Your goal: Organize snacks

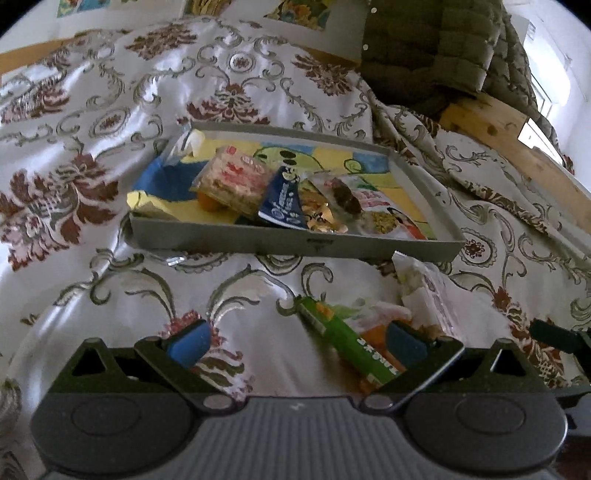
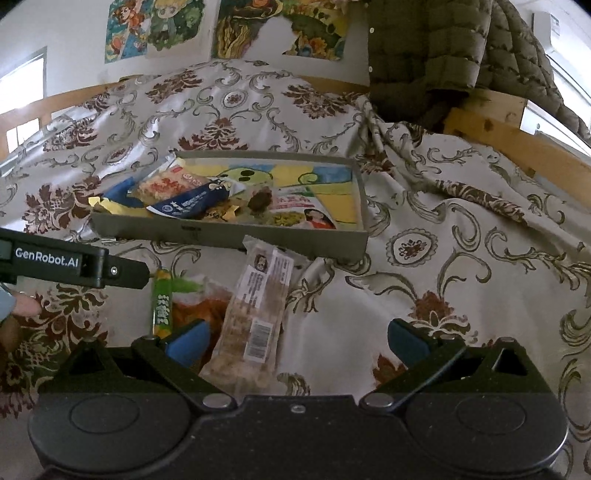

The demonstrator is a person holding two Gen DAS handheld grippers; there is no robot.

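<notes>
Location: a bedroom in a home. Indicators: a bed covered with a floral damask bedspread (image 2: 424,206), a wooden bed frame (image 2: 517,140) along the far edge, a quilted olive jacket (image 2: 424,48) draped over the frame, cartoon posters (image 2: 155,26) on the white wall, and a window (image 2: 22,92) at left.

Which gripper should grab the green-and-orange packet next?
Probably left. The left gripper is open with the green-and-orange packet lying by its right pad. The right gripper, also open, faces the clear cracker pack, with the green packet off to its left.
</notes>
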